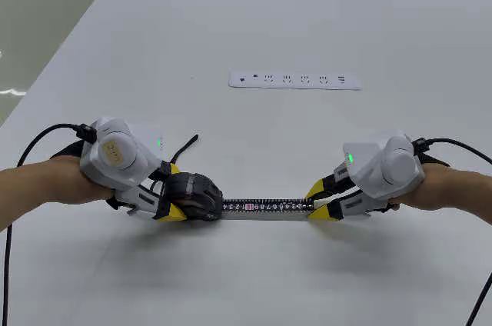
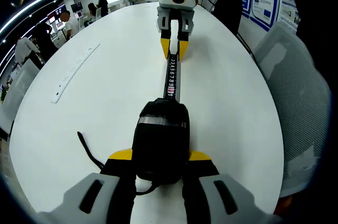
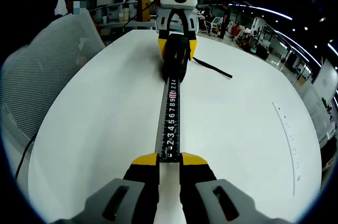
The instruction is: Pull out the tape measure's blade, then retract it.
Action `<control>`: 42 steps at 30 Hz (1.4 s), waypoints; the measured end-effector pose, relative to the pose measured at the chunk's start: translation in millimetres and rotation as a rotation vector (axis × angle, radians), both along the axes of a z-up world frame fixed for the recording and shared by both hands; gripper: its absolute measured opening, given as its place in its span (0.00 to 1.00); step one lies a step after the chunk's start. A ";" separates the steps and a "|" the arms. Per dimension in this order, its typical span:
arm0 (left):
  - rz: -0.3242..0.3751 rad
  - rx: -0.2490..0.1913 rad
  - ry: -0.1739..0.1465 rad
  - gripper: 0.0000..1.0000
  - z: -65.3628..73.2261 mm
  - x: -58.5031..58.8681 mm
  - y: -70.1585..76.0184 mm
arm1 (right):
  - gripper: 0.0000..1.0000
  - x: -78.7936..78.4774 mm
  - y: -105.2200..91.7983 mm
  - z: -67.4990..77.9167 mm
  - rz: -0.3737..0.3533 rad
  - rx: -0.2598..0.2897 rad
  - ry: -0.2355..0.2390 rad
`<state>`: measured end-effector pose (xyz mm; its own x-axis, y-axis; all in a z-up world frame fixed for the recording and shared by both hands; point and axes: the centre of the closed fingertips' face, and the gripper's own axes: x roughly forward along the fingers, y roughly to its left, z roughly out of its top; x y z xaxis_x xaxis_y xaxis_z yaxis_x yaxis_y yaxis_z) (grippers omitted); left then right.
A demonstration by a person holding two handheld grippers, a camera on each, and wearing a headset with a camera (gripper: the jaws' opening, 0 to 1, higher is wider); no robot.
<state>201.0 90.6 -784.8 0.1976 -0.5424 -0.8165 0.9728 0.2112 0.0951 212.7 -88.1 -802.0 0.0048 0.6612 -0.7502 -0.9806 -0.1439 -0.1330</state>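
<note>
**Blade drawn out between my two tongs**

My left tongs (image 2: 158, 156) are clenched on the black tape measure (image 2: 161, 137), one yellow-tipped jaw against each side of its case, low over the white desk (image 1: 269, 26). From its mouth the blade (image 3: 171, 121) runs straight across to my right tongs (image 3: 169, 159), which are pinched on the blade's free end (the printed numbers face up, with a red mark partway along). Whether the blade touches the desk or hangs just above it, I cannot tell. A black strap (image 1: 183, 148) trails from the tape measure across the desk beside my left tongs. A white power strip (image 1: 295, 80) lies well apart, farther up the desk.
</note>
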 end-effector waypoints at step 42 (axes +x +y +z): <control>-0.006 -0.001 -0.004 0.29 -0.6 0.0 0.2 | 0.13 0.7 -14.8 1.2 0.001 -0.006 -0.003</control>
<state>201.1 90.8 -785.4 0.1973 -0.5448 -0.8150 0.9737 0.2054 0.0984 213.4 -102.9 -800.8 0.0064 0.6567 -0.7541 -0.9801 -0.1455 -0.1351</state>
